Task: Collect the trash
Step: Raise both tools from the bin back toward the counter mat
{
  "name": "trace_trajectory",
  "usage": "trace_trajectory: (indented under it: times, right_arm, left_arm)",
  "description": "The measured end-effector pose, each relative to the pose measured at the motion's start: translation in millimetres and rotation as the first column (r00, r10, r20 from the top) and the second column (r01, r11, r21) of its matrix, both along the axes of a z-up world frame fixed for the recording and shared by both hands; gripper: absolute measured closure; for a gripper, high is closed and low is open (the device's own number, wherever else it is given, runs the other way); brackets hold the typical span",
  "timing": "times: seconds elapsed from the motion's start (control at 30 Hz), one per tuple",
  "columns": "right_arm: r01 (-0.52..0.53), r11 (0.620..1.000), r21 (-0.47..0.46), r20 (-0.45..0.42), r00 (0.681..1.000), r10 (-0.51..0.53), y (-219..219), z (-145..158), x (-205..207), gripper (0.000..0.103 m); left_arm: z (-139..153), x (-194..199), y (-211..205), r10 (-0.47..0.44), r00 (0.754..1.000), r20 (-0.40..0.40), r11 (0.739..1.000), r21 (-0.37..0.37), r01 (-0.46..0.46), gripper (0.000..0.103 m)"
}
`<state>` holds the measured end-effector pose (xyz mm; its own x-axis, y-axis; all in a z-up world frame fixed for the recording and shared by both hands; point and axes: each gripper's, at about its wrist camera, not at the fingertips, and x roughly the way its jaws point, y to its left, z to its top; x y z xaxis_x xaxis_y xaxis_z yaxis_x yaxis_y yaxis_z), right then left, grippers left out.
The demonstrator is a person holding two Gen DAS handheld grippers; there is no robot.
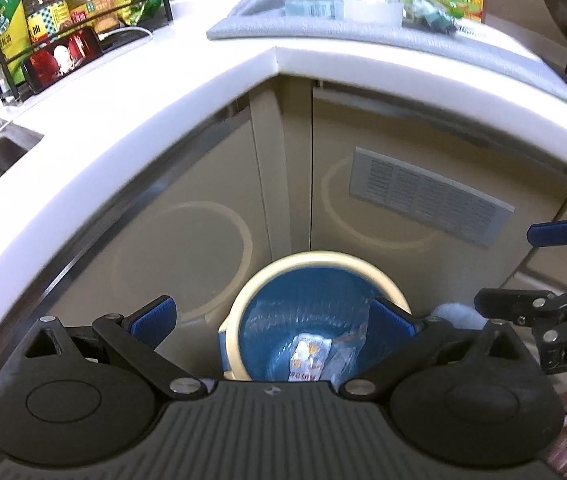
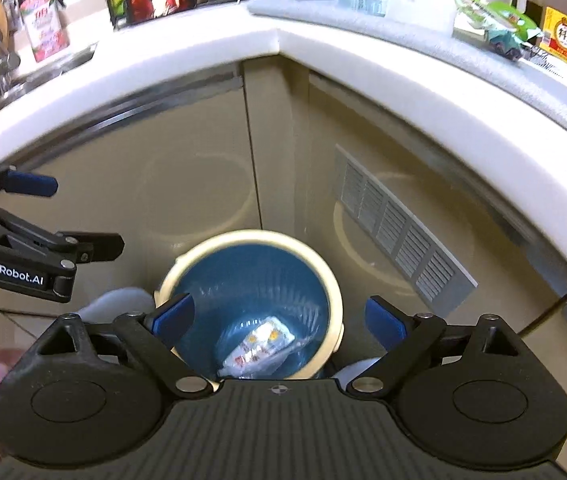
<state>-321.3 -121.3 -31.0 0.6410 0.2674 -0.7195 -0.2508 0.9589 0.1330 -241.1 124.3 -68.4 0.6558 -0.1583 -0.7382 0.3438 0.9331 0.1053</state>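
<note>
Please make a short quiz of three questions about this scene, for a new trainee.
1. True or false: the left gripper holds a wrapper.
2. Where does the bin stand? A) on the counter B) on the floor at the cabinet corner C) in the sink
3. Fill in: the green packet lies on the ____.

Key: 1 false, both grippers are open and empty; 2 B; 3 counter. A wrapper already lies in the bin.

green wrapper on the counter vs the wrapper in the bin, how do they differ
The green wrapper lies up on the grey mat on the counter; the clear wrapper with orange print lies at the bottom of the blue-lined bin. One awaits collection, the other is binned. Both are crumpled plastic.
</note>
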Motion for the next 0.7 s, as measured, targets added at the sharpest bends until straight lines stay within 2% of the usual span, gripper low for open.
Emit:
trace_trajectory:
  times: [0.2,0.37,0.57,0.7]
  right_arm:
    - [0.021,0.996,0.088,0.103,0.994,-0.030,-21.7,32.6,12.6,0.006]
    - [0.063,0.981,0.184,0.184,0.978,-0.098,-49.0,58.8,28.3,0.005]
    - [0.181,0.973,0.143,0.349,0.911,-0.221,-75.0,80.6,54.7,0.002]
    - [0.240,0.953,0.185,0.380,0.877,-0.294,-98.8,84.5,81.5,0.000]
  left_arm:
    - [30.7,20.6,-2.6,0.010,0.999,0.052,0.999,-0.047,-0.008,0.000]
    - [54.2,40.2,-13.9,-0.007,0.994,0.113,0.999,-0.039,0.012,0.000]
    - [79.1,67.8,-33.7,-0.059,0.976,0.210,0.998,-0.014,0.063,0.000]
    - [93.0,90.6,-45.3,-0.059,0.970,0.236,0.998,-0.013,0.064,0.000]
